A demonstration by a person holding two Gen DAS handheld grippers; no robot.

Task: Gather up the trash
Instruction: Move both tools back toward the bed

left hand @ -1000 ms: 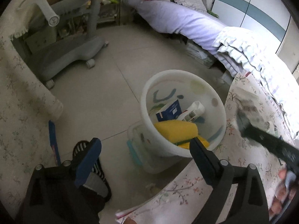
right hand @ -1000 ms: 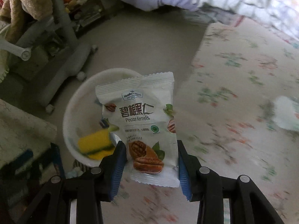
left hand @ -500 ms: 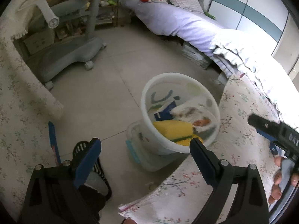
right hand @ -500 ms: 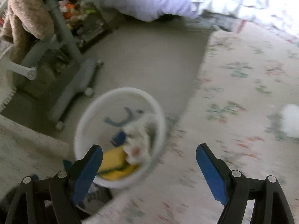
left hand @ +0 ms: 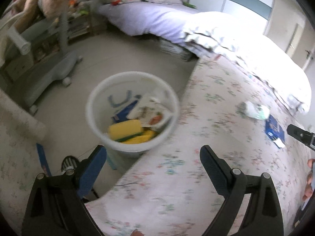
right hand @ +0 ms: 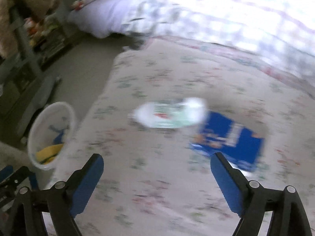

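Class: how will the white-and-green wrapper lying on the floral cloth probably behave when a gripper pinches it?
The white-and-green wrapper lies flat and looks crumpled at one end, so it is probably floppy and light. Its pale surface seems glossy, so it may slip between the pads, though blur hides detail.

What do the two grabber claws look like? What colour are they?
Both look the same. The left gripper and the right gripper each have two long black plastic arms joined with shiny silver bolts. Flat blue pads line the inner faces of the fingers. At the right edge of the left view, a bit of the person's bare hand shows.
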